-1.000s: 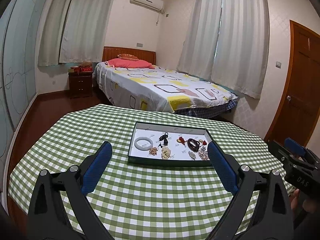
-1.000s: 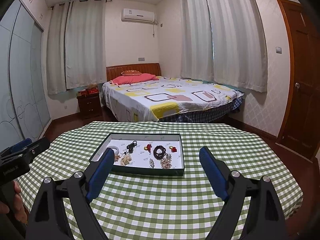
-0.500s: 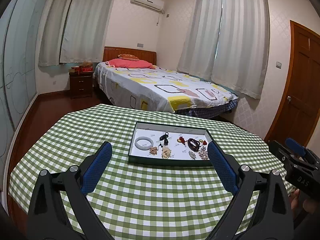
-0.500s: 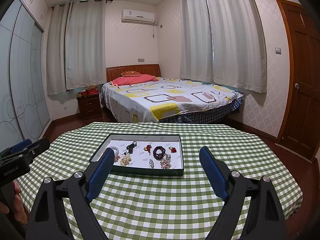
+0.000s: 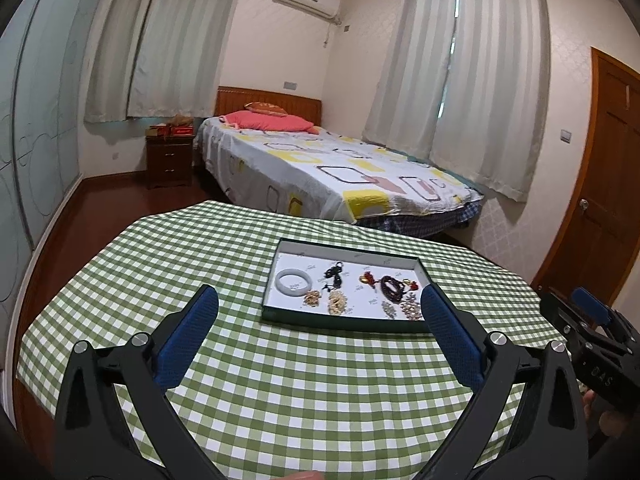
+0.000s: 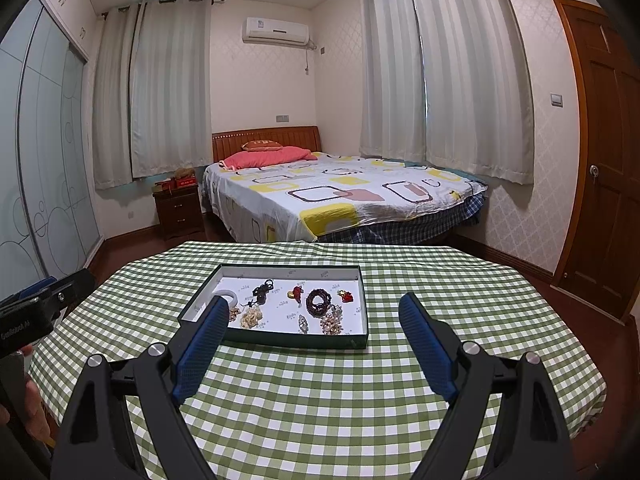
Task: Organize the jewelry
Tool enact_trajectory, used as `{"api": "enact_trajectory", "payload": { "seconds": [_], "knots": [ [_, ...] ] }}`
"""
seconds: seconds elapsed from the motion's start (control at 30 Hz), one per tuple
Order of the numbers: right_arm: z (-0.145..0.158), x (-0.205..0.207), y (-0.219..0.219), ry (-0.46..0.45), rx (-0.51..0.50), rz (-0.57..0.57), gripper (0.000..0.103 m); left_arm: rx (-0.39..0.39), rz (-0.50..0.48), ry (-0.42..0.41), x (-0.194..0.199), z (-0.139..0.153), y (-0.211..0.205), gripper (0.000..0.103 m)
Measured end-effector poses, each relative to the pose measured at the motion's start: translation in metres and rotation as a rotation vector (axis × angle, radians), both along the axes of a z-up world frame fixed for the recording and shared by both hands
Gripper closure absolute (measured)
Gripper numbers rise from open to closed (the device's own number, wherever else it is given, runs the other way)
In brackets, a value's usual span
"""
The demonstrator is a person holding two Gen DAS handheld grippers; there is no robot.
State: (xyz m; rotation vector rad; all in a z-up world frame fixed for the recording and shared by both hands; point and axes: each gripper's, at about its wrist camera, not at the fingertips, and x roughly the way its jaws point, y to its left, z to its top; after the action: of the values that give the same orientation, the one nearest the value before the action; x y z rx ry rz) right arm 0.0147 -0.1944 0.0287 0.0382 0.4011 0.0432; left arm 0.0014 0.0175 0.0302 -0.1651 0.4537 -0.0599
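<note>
Tray (image 5: 344, 319) mid-frame on counter (image 5: 280, 392): white bangle (image 5: 294, 281) at left, stiff, slippery, likely brittle, grip across rim; bead strands (image 5: 394, 285) at right limp; left gripper (image 5: 320, 320) opening, right gripper (image 6: 314, 326) open, both empty.

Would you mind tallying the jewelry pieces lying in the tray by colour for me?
White: 1, the bangle
Black: 1, the corded pendant
Red and gold: 2, charm and charm
Dark red-brown: 1, the bead bracelet
Pale beaded: 3, cluster, cluster, cluster
Silvery: 1, the brooch
Total: 9
</note>
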Motion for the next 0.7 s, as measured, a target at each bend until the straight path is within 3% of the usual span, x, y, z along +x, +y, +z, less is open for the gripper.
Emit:
{"api": "enact_trajectory", "payload": {
  "seconds": [0.2, 0.53, 0.7],
  "knots": [
    [0.000, -0.001, 0.002, 0.005, -0.001, 0.005, 0.019, -0.033, 0.002, 0.025, 0.004, -0.003, 0.005, 0.004],
    [-0.005, 0.001, 0.003, 0.015, 0.000, 0.009, 0.019, 0.042, 0.021, 0.028, 0.005, -0.011, -0.001, 0.004],
    [-0.008, 0.002, 0.001, 0.020, 0.005, 0.007, 0.019, 0.002, -0.019, 0.065, 0.011, -0.019, 0.001, 0.004]
  ]
}}
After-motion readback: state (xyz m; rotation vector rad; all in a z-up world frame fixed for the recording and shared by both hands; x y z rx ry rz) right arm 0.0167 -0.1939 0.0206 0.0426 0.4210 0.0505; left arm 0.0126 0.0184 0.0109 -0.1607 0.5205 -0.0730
